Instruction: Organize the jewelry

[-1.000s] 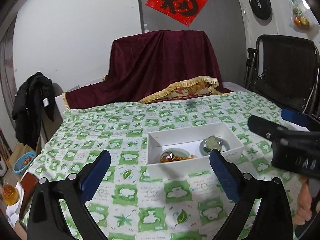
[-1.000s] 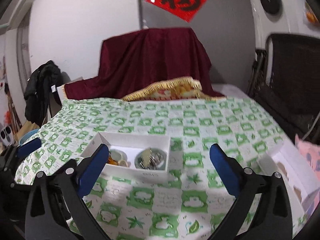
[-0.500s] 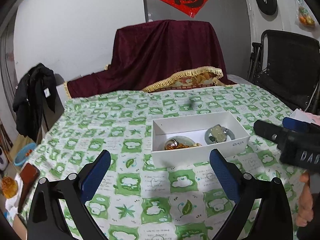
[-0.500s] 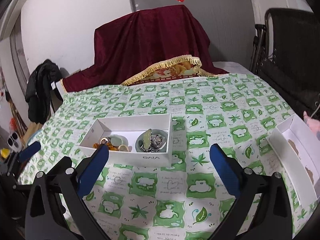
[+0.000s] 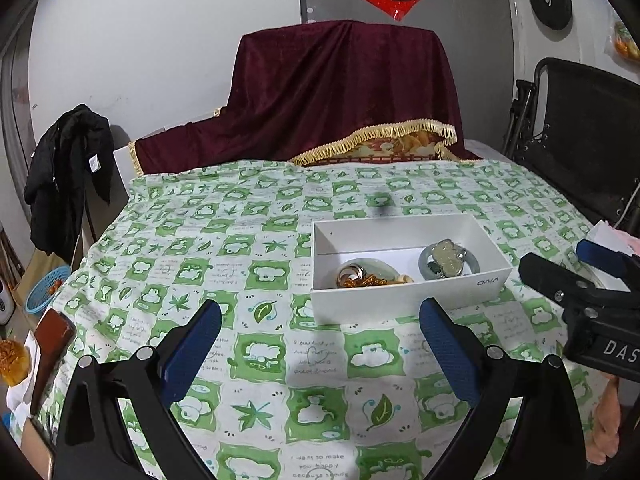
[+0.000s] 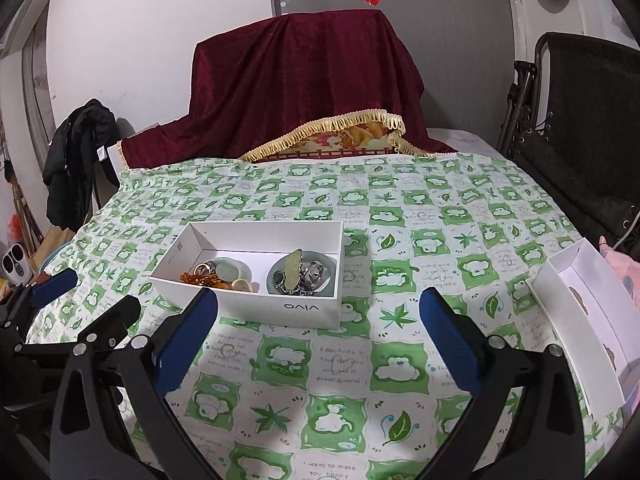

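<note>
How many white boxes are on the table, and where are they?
2. The white box with jewelry lies left of centre on the green tablecloth. The second white box, with no jewelry visible inside, lies at the table's right edge.

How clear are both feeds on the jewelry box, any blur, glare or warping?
Left wrist view: white cardboard box sharp, no glare; fisheye bends the green checked tablecloth edges. Right wrist view: same box sharp, soft tool shadows on the cloth, dark vignette in the corners.
</note>
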### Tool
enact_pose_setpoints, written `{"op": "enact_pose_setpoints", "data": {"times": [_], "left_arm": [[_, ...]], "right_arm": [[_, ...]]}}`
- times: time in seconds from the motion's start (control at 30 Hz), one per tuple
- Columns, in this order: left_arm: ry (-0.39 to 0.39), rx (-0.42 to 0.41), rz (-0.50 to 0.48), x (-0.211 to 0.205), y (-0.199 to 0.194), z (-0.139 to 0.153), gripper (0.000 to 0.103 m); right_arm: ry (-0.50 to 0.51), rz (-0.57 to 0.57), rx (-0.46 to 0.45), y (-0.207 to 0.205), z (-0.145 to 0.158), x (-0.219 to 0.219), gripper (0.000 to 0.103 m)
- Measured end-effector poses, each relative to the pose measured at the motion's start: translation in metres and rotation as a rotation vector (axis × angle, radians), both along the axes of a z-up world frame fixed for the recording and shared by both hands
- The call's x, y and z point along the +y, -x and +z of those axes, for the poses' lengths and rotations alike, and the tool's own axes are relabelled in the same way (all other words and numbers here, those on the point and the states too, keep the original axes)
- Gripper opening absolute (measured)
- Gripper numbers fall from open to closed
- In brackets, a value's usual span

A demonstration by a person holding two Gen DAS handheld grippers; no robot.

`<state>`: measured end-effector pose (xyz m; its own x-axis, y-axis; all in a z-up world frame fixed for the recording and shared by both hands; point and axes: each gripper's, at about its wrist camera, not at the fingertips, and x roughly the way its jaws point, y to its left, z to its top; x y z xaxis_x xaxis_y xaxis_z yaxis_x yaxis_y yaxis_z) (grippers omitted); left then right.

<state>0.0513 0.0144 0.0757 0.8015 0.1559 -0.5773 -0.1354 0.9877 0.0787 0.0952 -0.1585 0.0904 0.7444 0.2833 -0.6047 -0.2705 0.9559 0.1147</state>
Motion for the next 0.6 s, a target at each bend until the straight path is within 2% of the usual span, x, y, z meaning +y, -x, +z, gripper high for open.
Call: {"op": "enact_pose_setpoints", "data": {"times": [0.6], "left_arm": [[-0.025, -0.023, 0.034, -0.0015, 0.0015, 0.003, 0.1]], "right_arm": [[-0.014, -0.014, 0.025, -0.0019, -0.0055, -0.0022, 0.098]]}}
